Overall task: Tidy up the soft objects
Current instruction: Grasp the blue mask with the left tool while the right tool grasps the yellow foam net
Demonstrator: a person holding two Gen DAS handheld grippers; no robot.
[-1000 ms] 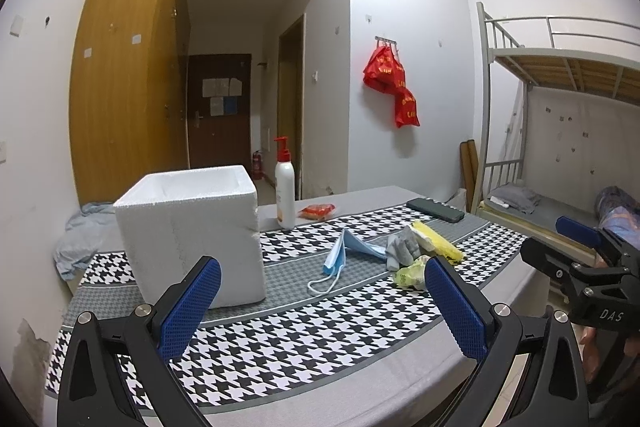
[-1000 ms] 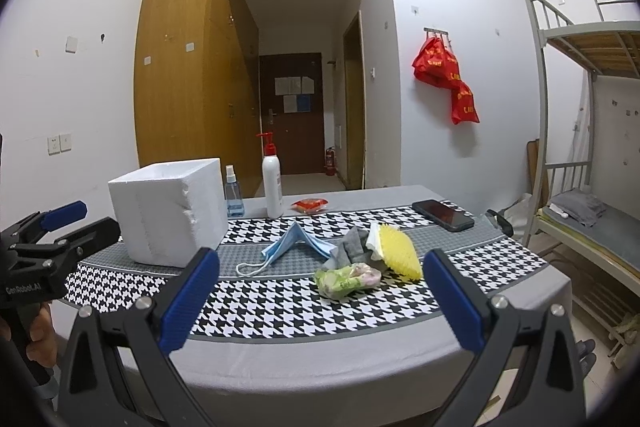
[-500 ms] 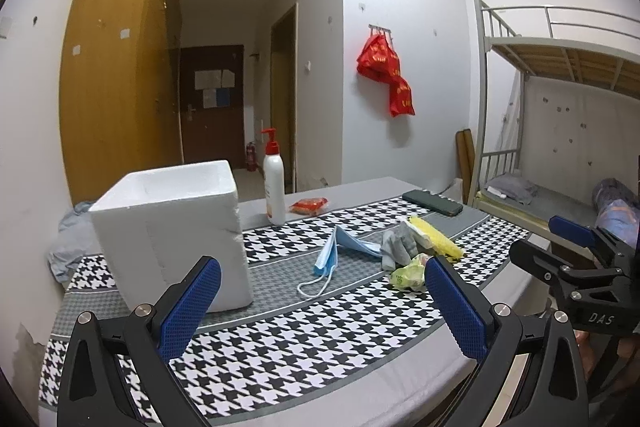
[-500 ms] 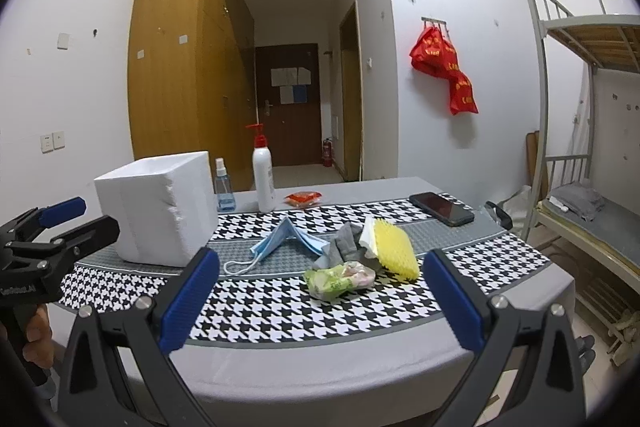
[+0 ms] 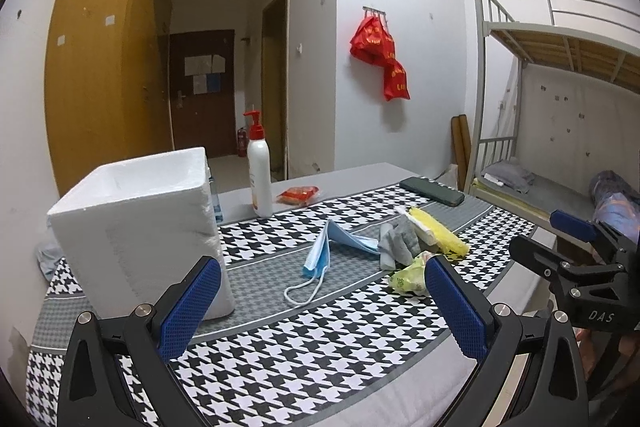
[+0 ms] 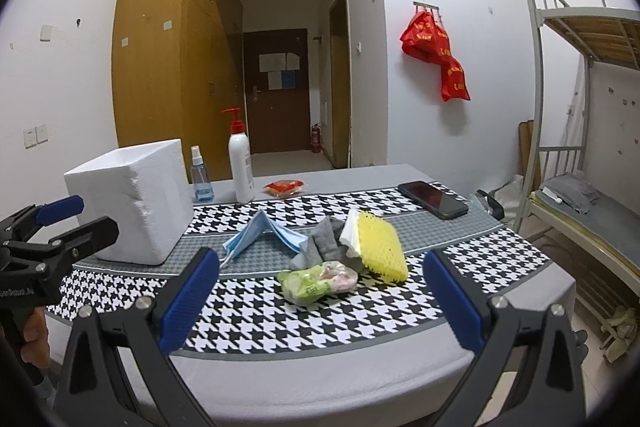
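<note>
On the houndstooth cloth lie a blue face mask (image 5: 325, 251) (image 6: 262, 233), a grey sock (image 5: 397, 242) (image 6: 324, 241), a yellow sponge (image 5: 438, 233) (image 6: 380, 245) and a green tissue pack (image 5: 408, 275) (image 6: 318, 279), bunched together. An open white foam box (image 5: 140, 223) (image 6: 136, 203) stands at the left. My left gripper (image 5: 320, 311) is open and empty above the near cloth, beside the box. My right gripper (image 6: 318, 301) is open and empty, just short of the tissue pack.
A pump bottle (image 5: 259, 171) (image 6: 241, 163), a small spray bottle (image 6: 200, 179), a red packet (image 5: 299, 194) (image 6: 285, 186) and a black phone (image 5: 433, 190) (image 6: 432, 199) sit at the back of the table (image 6: 320, 363). A bunk bed (image 6: 580, 187) stands to the right.
Both grippers have moved forward towards the table; the box and the soft items look nearer. The jaws stay open.
</note>
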